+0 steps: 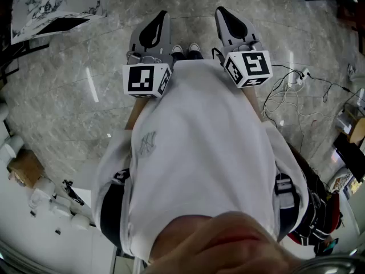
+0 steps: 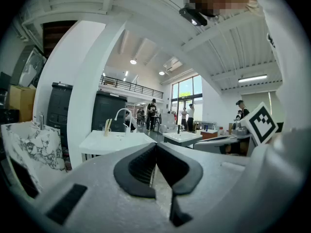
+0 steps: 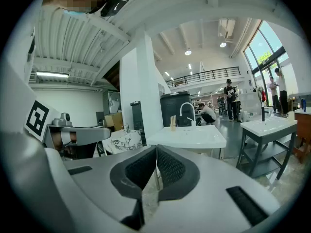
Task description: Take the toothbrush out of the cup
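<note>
Far ahead stands a white washbasin [image 2: 114,141] [image 3: 187,136] with a curved tap. On it is a small cup [image 2: 107,128] [image 3: 172,125] holding upright toothbrushes. My left gripper [image 1: 161,16] [image 2: 156,145] is shut with nothing between its pads. My right gripper [image 1: 221,10] [image 3: 156,148] is also shut and empty. Both are held side by side in front of the person's white shirt, over the marble floor, well short of the basin. Each gripper's marker cube shows in the other's view.
A white pillar [image 2: 90,96] rises beside the basin. A second basin [image 3: 269,125] on a metal frame stands to the right. A marble-patterned panel [image 2: 29,147] leans at the left. People stand far back. Cables [image 1: 291,90] and boxes [image 1: 23,167] lie on the floor.
</note>
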A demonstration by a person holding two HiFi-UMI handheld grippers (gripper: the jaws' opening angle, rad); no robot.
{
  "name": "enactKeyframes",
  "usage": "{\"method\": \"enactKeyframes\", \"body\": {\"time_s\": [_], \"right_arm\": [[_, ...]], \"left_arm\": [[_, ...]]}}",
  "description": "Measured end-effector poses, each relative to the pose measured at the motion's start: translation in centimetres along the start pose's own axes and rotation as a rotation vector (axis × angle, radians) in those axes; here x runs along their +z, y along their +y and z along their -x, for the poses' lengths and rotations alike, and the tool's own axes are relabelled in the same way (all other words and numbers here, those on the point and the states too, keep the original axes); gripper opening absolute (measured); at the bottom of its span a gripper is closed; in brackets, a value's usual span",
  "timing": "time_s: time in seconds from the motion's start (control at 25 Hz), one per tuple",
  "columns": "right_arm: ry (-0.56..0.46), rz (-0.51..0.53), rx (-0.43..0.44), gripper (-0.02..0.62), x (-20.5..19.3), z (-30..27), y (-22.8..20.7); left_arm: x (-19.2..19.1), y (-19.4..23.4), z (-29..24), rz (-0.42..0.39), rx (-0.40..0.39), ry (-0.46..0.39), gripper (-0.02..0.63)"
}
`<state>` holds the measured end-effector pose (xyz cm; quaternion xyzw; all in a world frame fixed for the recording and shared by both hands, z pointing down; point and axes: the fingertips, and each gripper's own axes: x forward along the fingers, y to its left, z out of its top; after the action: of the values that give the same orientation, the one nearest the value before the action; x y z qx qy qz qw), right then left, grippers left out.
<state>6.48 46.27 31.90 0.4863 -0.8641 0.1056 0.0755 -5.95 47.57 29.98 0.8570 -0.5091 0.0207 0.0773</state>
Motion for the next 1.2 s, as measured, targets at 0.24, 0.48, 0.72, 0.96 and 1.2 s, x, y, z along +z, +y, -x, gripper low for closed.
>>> {"method": "enactKeyframes", "body": {"time_s": [0.24,0.48,0.72,0.96,1.2], "right_arm": [[0.000,-0.005,0.004,0.015,-0.2,0.7,-1.0],[-0.011,-0.009,-0.008,0.015,-0.4,2.2,-3.1],[-0.031,-0.009,-0.003,0.015,-0.6,3.7,-4.3],[-0.052,-0.045,0.012,0.015,-0.9,4.2,-6.3],[-0.049,-0.068,0.001,0.015,-1.4,4.8,-8.1]], "left_arm": [[0.1,-0.5,-0.3,-0.011,0.008,0.011,0.015],[0.1,-2.0,-0.6,-0.014,0.026,0.002,0.015],[0.0,-2.8,-0.4,-0.024,0.061,-0.006,0.015],[0.4,-3.4,-1.1,-0.022,0.096,-0.039,0.015],[0.4,-3.8,-1.5,-0.009,0.127,-0.030,0.015]]}}
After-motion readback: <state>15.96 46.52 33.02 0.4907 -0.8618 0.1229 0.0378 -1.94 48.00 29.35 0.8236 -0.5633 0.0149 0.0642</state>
